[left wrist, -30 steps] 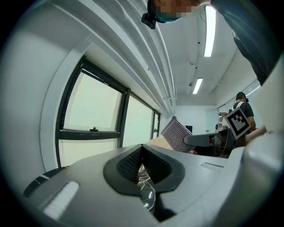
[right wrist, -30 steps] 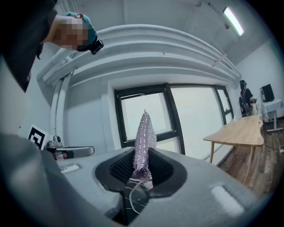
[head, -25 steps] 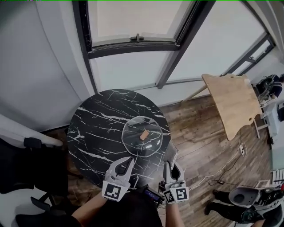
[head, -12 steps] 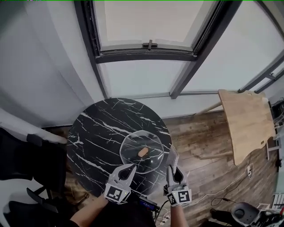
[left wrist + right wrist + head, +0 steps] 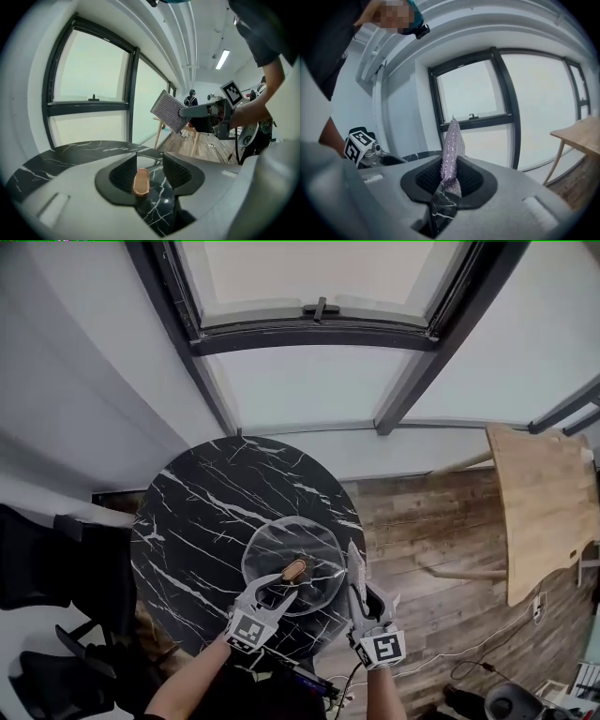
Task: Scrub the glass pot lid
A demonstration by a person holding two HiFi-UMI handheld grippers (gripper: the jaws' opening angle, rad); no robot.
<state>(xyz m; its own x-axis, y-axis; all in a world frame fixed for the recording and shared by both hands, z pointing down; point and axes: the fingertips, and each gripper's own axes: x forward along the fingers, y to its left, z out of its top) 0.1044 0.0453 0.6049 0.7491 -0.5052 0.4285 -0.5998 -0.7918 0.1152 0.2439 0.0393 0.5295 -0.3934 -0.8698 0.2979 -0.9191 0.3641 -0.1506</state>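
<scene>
A clear glass pot lid (image 5: 314, 554) with a copper-coloured knob (image 5: 294, 570) lies on the round black marble table (image 5: 202, 512), near its front edge. My left gripper (image 5: 281, 585) reaches over the lid's near rim. Its jaws have just been opening and stand open on either side of the knob (image 5: 141, 181), closer to the left pad, not pressing it. My right gripper (image 5: 360, 589) hovers at the lid's right side, shut on a grey-violet scrub pad (image 5: 354, 562) that sticks up from the jaws (image 5: 452, 143). The pad (image 5: 168, 111) also shows in the left gripper view.
A light wooden table (image 5: 548, 512) stands to the right on the plank floor (image 5: 441, 549). A dark chair (image 5: 52, 582) sits left of the marble table. A large window (image 5: 309, 282) and white wall lie beyond. Cables trail on the floor at lower right.
Both grippers have come forward and down to the lid. The left one now has the knob between its jaws, which stand wider apart. The right one still carries the pad.
</scene>
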